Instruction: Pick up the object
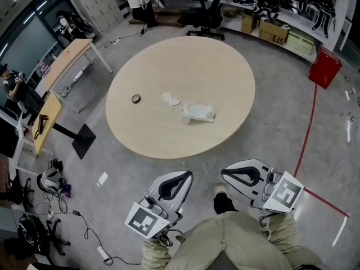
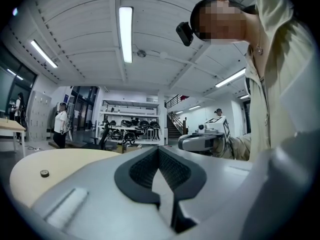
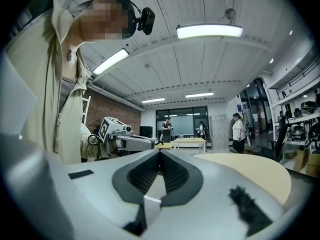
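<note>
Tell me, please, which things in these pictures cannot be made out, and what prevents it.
Head view, white object: too small to identify.
Head view, flat white piece: too small to name.
Head view and left gripper view, small dark ring: tiny in both; its material is unclear.
Gripper views, both white things: not seen; the bodies of the left gripper and the right gripper fill the lower part.
</note>
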### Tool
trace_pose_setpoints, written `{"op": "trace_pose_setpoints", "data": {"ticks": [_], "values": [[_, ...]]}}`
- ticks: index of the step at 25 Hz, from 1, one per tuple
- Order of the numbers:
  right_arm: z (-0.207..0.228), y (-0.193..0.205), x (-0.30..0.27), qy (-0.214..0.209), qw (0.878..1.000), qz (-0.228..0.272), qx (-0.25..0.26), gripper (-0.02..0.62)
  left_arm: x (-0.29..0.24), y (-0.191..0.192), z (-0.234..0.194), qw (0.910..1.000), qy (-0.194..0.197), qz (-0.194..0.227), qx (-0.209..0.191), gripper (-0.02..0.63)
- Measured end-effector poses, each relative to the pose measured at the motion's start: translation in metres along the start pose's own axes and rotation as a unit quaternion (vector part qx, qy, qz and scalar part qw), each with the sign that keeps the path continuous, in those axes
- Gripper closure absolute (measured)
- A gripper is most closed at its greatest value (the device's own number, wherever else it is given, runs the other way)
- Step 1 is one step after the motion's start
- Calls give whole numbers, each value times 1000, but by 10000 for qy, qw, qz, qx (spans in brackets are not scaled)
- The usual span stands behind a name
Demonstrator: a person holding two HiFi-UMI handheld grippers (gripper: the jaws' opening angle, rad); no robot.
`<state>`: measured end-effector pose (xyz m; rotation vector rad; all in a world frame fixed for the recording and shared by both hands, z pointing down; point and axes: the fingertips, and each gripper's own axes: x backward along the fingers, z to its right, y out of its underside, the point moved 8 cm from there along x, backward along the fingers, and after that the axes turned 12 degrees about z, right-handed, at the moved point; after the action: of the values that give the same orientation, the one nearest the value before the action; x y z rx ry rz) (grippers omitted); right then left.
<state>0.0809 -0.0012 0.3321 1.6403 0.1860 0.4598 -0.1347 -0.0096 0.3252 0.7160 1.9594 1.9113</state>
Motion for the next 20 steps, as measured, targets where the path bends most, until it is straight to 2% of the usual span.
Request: {"op": "trace_pose_setpoints", "data": {"ticks": [4,9,12,15,20], "values": [[43,-7,-23,37,9994,-135,-332,592,-29,2,-28,9999,-124,-45,27,600],[90,12,-31,-98,9987,-221,-438,592,-64,15,-57,9997,-217,-92,52,600],[114,23,-35,-128,9979,-300,-567,592,-81,25,-73,9996,-249,83,125,600],[135,36,-39,-129,9971,-354,-656,592,-90,42,-86,9984,-347,-247,362,600],[157,56,-48,-94,9944,-589,-867,592,-101,61,-110,9963,-422,-467,589,600]]}}
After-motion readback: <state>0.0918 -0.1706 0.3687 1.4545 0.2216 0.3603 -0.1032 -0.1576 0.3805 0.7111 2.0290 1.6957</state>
